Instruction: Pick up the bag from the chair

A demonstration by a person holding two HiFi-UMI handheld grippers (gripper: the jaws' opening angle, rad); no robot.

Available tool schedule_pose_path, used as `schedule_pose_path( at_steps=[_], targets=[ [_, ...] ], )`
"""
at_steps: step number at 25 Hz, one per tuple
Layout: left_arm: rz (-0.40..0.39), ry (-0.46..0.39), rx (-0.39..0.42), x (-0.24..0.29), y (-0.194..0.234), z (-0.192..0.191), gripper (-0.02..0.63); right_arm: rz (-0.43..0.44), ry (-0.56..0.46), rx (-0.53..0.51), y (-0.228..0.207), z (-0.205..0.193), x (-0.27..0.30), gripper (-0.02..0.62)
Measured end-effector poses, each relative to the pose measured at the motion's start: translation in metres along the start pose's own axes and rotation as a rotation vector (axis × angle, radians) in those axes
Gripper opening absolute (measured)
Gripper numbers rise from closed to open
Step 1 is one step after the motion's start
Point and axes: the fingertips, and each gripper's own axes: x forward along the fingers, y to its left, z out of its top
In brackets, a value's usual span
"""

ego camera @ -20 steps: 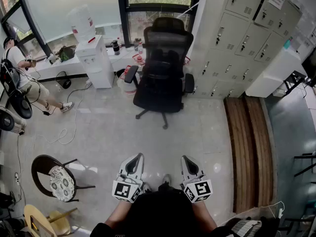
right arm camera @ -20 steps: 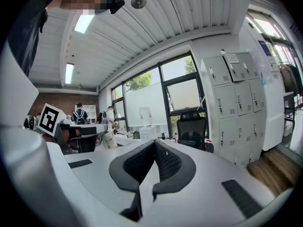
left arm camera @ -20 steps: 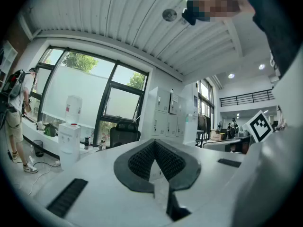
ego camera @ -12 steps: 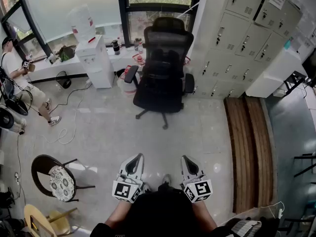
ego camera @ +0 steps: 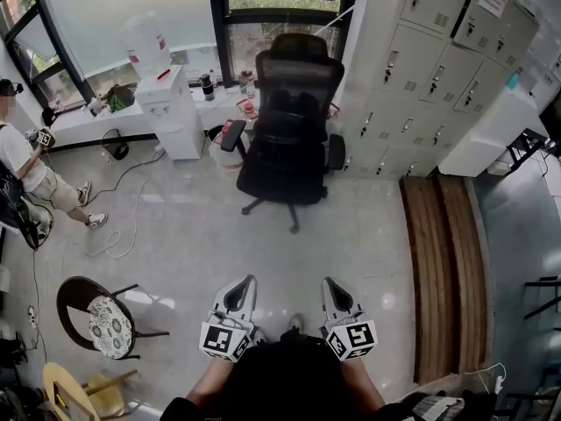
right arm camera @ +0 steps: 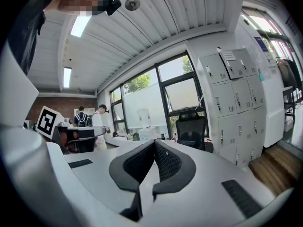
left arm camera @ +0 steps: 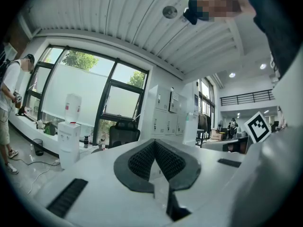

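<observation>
A black mesh office chair (ego camera: pixel 287 121) stands by the window, far ahead of me across the tiled floor. Something dark lies on its seat (ego camera: pixel 285 117); I cannot tell it apart from the chair's black back. Both grippers are held low and close to my body, pointing at the chair. The left gripper (ego camera: pixel 238 286) and the right gripper (ego camera: pixel 333 288) are shut with nothing between the pads. In the left gripper view the chair (left arm camera: pixel 124 134) is small beyond the closed pads (left arm camera: pixel 147 157). The right gripper view shows the chair (right arm camera: pixel 191 129) before the lockers.
A white water dispenser (ego camera: pixel 166 103) stands left of the chair, grey lockers (ego camera: pixel 429 68) to its right. A wooden bench (ego camera: pixel 443 261) runs along the right. A person (ego camera: pixel 26 160) stands at far left, with cables (ego camera: pixel 114 235) on the floor. A small round chair (ego camera: pixel 101 318) is near left.
The person at the left has stepped further left and toward me. Both grippers and the office chair stay where they were.
</observation>
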Motion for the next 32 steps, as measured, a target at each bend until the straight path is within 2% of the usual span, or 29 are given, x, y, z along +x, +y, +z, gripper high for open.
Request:
schedule_pose_path(
  at_steps=[13,18,25,32],
  targets=[
    [0.060,0.005,-0.001,0.041,-0.016,-0.002,0.000,0.083,0.021,-0.009,-0.047,0.000,0.025,0.000],
    [0.095,0.030,-0.021,0.054,-0.008,-0.015,0.000,0.113,0.040,-0.012,-0.063,-0.003,0.049,0.000],
    [0.091,0.045,-0.054,0.102,0.035,-0.031,0.000,0.114,0.059,-0.015,-0.075,-0.010,0.107,0.000],
    [0.053,0.057,-0.082,0.183,0.124,-0.016,0.000,0.076,0.072,-0.026,-0.085,0.014,0.212,0.000]
  ],
)
